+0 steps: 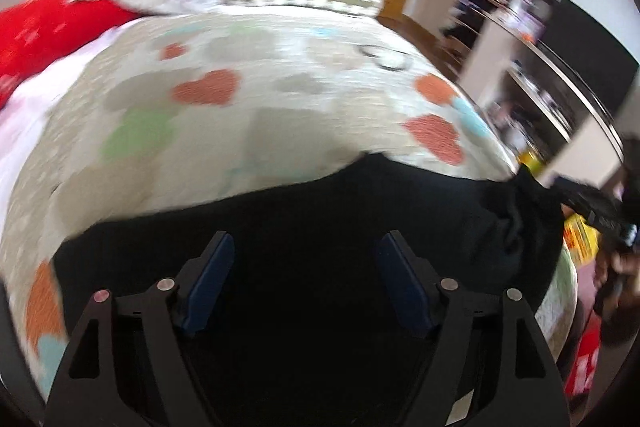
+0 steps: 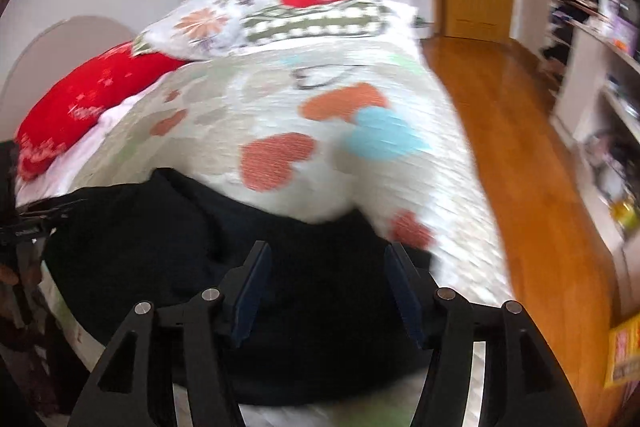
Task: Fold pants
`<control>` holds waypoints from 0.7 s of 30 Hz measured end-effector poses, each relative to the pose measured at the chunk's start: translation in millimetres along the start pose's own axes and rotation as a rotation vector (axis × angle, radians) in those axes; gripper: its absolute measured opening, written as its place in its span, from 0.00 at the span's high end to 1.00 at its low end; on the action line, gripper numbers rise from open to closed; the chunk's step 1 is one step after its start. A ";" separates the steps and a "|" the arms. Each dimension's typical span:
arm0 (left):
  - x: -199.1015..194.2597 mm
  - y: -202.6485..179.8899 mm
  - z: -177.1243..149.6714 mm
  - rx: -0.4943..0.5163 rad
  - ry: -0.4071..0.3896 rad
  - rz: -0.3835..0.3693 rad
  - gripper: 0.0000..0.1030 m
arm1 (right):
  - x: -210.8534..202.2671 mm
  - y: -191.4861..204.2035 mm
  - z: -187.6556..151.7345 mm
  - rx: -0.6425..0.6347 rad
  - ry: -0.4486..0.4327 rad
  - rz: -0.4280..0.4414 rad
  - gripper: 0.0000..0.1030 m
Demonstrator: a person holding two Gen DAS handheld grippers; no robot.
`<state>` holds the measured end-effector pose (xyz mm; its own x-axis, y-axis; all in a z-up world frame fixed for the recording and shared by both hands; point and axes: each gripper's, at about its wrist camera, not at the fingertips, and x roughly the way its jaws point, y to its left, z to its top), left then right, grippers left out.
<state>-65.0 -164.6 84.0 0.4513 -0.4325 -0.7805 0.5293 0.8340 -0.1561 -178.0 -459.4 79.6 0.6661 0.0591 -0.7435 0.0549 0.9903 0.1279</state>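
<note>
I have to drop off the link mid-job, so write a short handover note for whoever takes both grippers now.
Left gripper: open, holding nothing, above the black pants.
Right gripper: open, holding nothing, above the same pants.
Pants: a dark bunched heap at the near edge of the bed, on the heart-patterned bedspread. Pillows sit at the far end.
Done: no neat fold shows; the frames are blurred and the cloth is too dark to read its layers.
Left: probably find the waistband and the legs, spread the pants flat, then fold.
</note>
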 end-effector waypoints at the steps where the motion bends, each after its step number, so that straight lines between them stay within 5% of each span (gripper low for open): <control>1: 4.0 -5.4 3.8 0.026 0.004 -0.011 0.25 | 6.7 9.5 4.6 -0.035 0.008 0.037 0.41; 7: 40.9 -31.9 29.8 0.167 0.063 -0.034 0.25 | 47.9 61.9 19.6 -0.179 0.082 0.212 0.41; 13: 47.4 -6.0 31.9 0.059 0.069 0.003 0.25 | 101.9 99.9 35.1 -0.207 0.138 0.274 0.45; 16: 42.1 12.1 26.0 0.012 0.060 0.033 0.25 | 125.0 116.0 36.6 -0.246 0.174 0.281 0.68; 17: 39.9 18.2 23.8 -0.002 0.058 0.041 0.25 | 128.9 120.7 36.7 -0.260 0.174 0.269 0.90; 18: 37.3 24.3 21.4 -0.016 0.054 0.046 0.25 | 128.7 123.3 38.0 -0.268 0.170 0.265 0.98; 21: 31.3 36.7 15.8 -0.050 0.036 0.053 0.25 | 118.7 126.4 49.4 -0.273 0.115 0.263 0.99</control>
<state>-20.1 -152.9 63.4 0.4514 -0.3755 -0.8095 0.4681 0.8720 -0.1435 -55.2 -333.4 40.0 0.5425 0.3140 -0.7792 -0.3170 0.9355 0.1563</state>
